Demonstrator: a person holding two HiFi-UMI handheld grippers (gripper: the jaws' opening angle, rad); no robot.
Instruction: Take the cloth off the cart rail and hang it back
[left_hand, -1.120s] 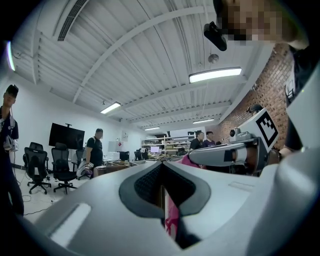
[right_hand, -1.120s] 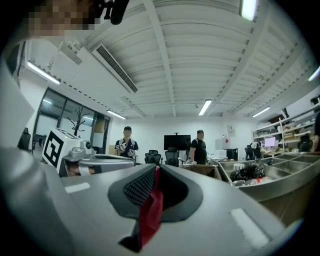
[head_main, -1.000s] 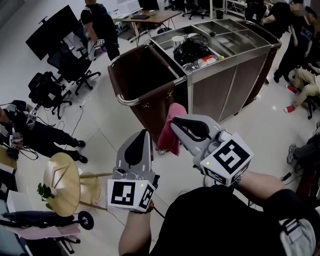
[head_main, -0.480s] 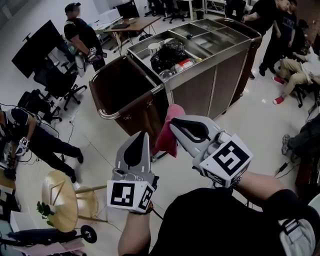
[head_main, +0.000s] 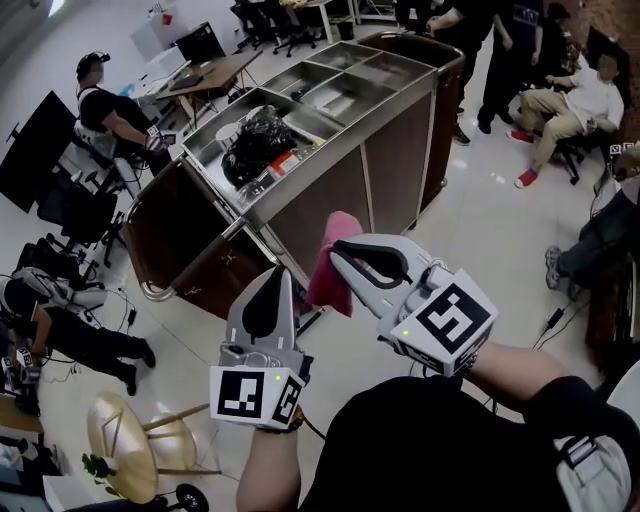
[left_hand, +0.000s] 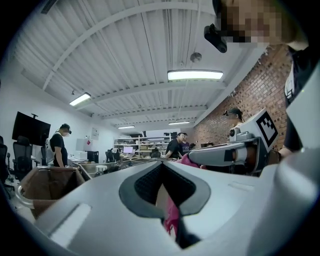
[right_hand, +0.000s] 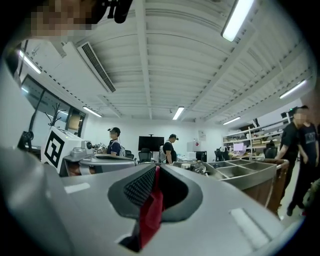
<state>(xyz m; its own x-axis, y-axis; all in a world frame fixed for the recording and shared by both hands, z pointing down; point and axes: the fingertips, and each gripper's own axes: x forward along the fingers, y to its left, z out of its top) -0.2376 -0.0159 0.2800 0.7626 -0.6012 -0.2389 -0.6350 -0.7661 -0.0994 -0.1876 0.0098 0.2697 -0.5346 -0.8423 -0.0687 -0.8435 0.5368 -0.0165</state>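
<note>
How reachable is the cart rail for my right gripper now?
Probably not yet. The right gripper, shut on the pink cloth, hangs short of the cart rail. Nothing stands between them, so a step closer should do.

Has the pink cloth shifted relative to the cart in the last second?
Yes. Held in the right gripper, the cloth has moved along the cart, from the brown bag end to in front of the steel side panel.

The right gripper (head_main: 340, 256) hides part of the cloth (head_main: 328, 280); items (head_main: 283, 162) on the cart (head_main: 320, 200) are too small to tell.
</note>
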